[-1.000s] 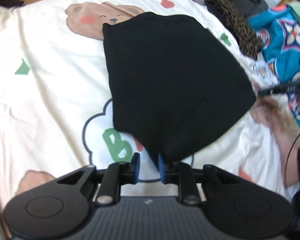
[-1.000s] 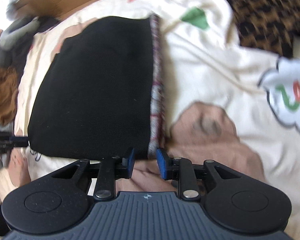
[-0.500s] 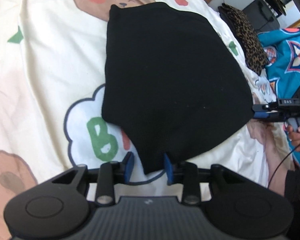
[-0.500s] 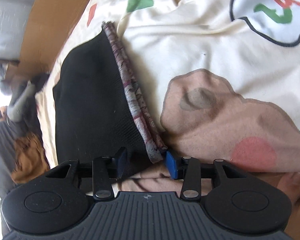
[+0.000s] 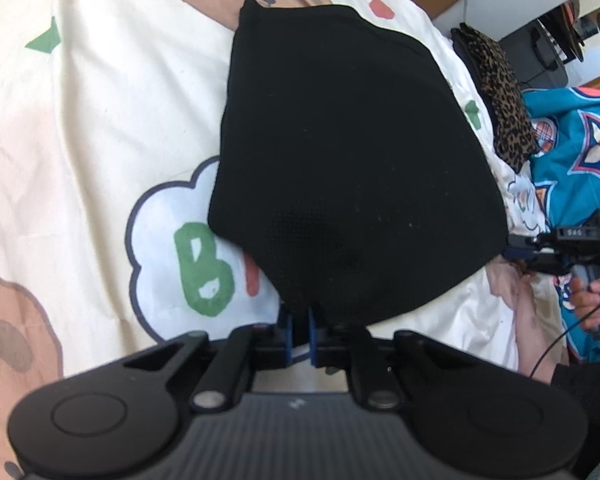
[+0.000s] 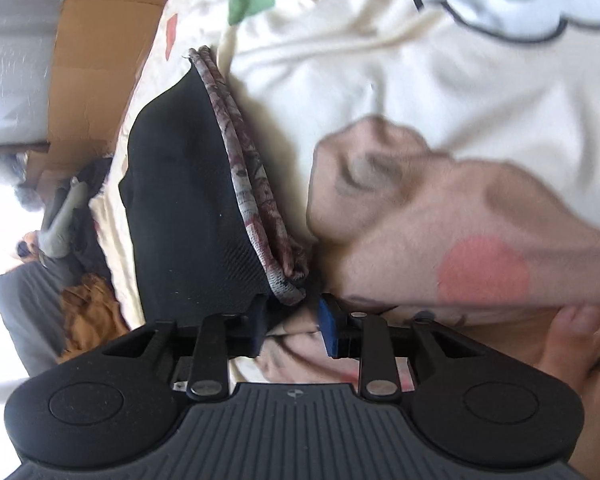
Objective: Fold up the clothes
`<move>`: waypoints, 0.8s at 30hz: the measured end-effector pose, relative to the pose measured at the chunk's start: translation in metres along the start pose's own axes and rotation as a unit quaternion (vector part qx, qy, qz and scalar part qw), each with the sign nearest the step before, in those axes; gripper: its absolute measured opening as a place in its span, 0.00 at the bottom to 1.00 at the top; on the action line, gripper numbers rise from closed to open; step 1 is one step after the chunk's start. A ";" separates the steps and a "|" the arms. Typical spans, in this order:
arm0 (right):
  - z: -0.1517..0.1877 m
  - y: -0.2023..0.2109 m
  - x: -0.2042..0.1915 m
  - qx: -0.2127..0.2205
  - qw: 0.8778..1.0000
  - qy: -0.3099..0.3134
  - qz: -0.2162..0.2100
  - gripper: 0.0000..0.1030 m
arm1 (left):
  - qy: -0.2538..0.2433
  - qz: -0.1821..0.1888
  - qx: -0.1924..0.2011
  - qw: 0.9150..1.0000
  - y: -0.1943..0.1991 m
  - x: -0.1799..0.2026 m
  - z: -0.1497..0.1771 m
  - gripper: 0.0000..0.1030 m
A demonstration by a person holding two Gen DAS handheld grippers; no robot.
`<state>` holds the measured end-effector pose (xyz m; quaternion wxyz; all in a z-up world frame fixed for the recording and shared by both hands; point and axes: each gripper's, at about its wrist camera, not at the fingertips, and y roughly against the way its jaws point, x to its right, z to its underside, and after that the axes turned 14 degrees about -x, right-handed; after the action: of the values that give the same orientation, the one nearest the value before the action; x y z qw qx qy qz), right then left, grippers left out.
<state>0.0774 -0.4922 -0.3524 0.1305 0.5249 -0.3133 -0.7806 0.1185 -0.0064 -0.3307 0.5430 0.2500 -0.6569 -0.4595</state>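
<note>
A black garment (image 5: 340, 160) lies folded flat on a cream bedsheet (image 5: 100, 120) printed with bears. My left gripper (image 5: 299, 336) is at its near corner, its jaws closing with the blue pads pinching the black fabric. In the right wrist view the black garment (image 6: 188, 208) shows its grey-and-maroon patterned band (image 6: 252, 184) along one edge. My right gripper (image 6: 294, 330) is at that band's near corner, its jaws closing. The corner lies at the fingertips and the pads do not press it. In the left wrist view the right gripper (image 5: 514, 249) is at the garment's right corner.
A leopard-print cloth (image 5: 504, 112) and a teal patterned cloth (image 5: 572, 160) lie beyond the garment to the right. Cardboard (image 6: 100, 40) borders the bed's far side. Grey and orange clothes (image 6: 84, 312) are piled at the bed's edge. A person's hand (image 6: 580, 340) holds the right gripper.
The left gripper's jaws have narrowed onto the garment's near corner. The right gripper has rolled and come closer to the patterned band, whose corner now lies at its fingertips.
</note>
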 end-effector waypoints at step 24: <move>-0.018 0.029 -0.023 0.075 0.996 0.038 -0.013 0.07 | -0.002 0.079 -0.026 0.997 -0.014 0.018 -0.003 0.06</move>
<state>0.0996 -0.5085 -0.3214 0.0928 0.5663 -0.3587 -0.7362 0.1135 -0.0288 -0.3339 0.5824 0.1822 -0.6637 -0.4325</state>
